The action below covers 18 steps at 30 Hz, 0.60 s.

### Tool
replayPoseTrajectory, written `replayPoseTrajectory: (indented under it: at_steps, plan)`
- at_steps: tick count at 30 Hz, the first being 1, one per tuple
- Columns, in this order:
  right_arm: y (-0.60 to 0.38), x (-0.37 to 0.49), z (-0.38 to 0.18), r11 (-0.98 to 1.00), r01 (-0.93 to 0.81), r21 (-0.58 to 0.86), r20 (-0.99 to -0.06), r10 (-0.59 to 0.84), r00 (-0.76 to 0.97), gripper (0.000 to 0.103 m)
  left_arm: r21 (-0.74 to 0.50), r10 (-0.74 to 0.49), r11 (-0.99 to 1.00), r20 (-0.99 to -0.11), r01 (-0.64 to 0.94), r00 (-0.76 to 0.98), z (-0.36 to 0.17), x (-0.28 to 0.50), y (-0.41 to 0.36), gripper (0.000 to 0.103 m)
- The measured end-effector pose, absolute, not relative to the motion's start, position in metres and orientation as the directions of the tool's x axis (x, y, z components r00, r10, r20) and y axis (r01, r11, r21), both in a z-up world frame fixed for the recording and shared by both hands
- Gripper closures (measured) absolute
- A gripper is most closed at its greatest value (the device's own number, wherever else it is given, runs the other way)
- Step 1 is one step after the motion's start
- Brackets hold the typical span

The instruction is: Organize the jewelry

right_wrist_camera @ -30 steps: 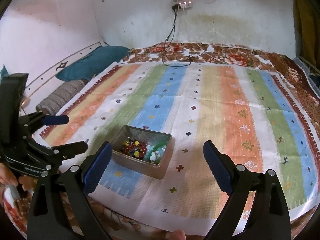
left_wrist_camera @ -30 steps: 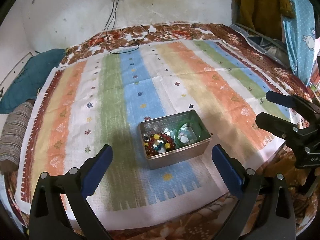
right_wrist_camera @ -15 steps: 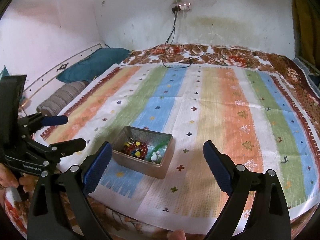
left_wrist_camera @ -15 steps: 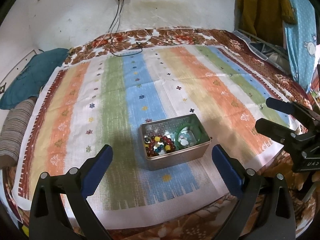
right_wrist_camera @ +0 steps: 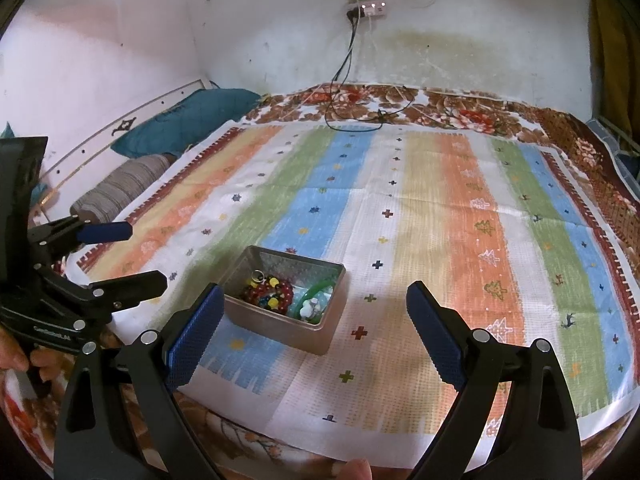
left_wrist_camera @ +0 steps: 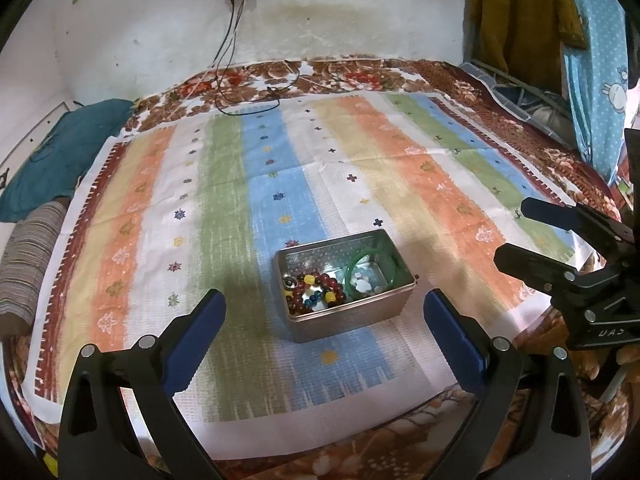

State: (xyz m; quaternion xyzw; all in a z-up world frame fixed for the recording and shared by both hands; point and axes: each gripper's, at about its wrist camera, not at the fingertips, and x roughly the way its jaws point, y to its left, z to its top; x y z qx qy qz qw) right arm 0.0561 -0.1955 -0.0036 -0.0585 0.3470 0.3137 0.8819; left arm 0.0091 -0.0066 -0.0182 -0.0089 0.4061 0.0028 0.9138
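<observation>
Left gripper [left_wrist_camera: 325, 328]: jaws spread wide and empty, hovering above the near edge of the bed, the tin straight ahead between its blue pads.
Right gripper [right_wrist_camera: 315, 320]: also spread wide, nothing between the pads, poised over the near edge with the tin just ahead and to its left.
Hand [right_wrist_camera: 16, 358]: there it is at the far left of the right wrist view, fingers wrapped round the left gripper's handle.
Tin [left_wrist_camera: 352, 316]: a rectangular metal box, lid off, sitting on the blue stripe of the cloth near the front edge.
Bead bracelet [left_wrist_camera: 316, 290]: dark red beads with yellow and blue ones mixed in, heaped in the tin's left half.
Green bangle [left_wrist_camera: 374, 270]: leaning in the right half of the tin, pale pieces lying inside its ring.
Striped cloth [left_wrist_camera: 400, 184]: orange, green, blue and white bands spread flat across the bed.
Floral bedspread [left_wrist_camera: 344, 76]: brown and red, showing around the cloth's edges.
Pillows: a teal pillow [right_wrist_camera: 188, 120] and a striped bolster [right_wrist_camera: 120, 188] along the left side.
Power strip [right_wrist_camera: 366, 10]: on the far wall, black cables dropping to the bed.
</observation>
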Motion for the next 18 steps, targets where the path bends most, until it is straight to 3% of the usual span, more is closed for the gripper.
replayPoseTrajectory:
  at_steps: [18]
  plan:
    - [-0.1941,0.0553,-0.0049,0.796,-0.594,0.115,-0.65,0.513,0.561,0.01,-0.02,-0.008,1.0,-0.745,-0.01,0.667,-0.0178,0.0089,-0.0064,0.006]
